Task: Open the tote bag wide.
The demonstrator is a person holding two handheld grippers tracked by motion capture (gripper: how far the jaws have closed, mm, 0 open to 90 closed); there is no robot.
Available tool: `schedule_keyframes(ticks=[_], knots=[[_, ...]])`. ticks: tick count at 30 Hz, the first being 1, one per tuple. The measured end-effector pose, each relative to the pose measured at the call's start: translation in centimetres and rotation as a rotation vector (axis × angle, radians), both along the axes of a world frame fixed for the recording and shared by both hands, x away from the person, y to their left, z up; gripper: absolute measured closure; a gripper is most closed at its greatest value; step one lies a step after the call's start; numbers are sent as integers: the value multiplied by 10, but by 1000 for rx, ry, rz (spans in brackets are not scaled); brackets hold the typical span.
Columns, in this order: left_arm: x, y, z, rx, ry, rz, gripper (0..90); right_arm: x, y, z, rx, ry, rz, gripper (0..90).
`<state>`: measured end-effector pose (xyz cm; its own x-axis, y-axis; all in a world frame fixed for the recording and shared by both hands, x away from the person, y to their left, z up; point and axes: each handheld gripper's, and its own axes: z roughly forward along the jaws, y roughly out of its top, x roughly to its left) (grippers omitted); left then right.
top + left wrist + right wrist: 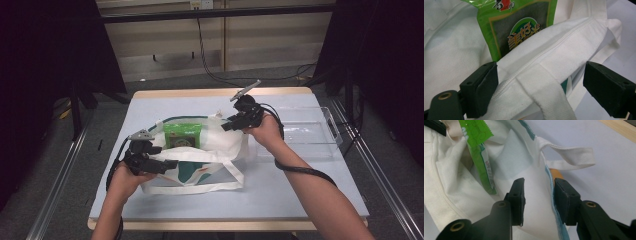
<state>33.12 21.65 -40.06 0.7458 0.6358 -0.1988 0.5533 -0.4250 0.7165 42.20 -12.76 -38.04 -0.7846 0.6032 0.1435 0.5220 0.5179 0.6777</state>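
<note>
Grippers work a white cloth tote bag (200, 165) lying on the pale table (280, 195). Your left gripper (541, 85) has its jaws spread wide around the bag's near hem and strap, the cloth lying between them, touching only the left pad. A green foil snack packet (519, 27) stands in the bag's mouth just beyond those jaws. Your right gripper (539, 200) has its jaws partly closed, the bag's teal-trimmed far rim between them; the packet lies left of its jaws.
</note>
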Motion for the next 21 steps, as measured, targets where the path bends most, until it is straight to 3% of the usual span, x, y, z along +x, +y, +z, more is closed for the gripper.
schedule_keyframes(ticks=[5, 7, 16, 18, 19, 21], knots=[[0, -3, -1, -9, -3, -19, 104, -2, -3, 1, 4, -4, 0, 824], [0, -5, -2, -2, -5, -20, 103, -3, -3, 2, -1, -6, 8, 849], [-3, -4, -7, 11, -19, -18, 177, -5, -1, 5, -14, -3, 17, 858], [-3, -2, -7, 20, -17, -11, 275, -4, -1, 5, -11, -2, 17, 858], [-3, -1, -8, 5, -12, -11, 282, -4, -1, 5, -13, -3, 15, 858], [-3, -1, -8, 21, -25, -7, 308, -4, 0, 5, -14, -6, 13, 858]])
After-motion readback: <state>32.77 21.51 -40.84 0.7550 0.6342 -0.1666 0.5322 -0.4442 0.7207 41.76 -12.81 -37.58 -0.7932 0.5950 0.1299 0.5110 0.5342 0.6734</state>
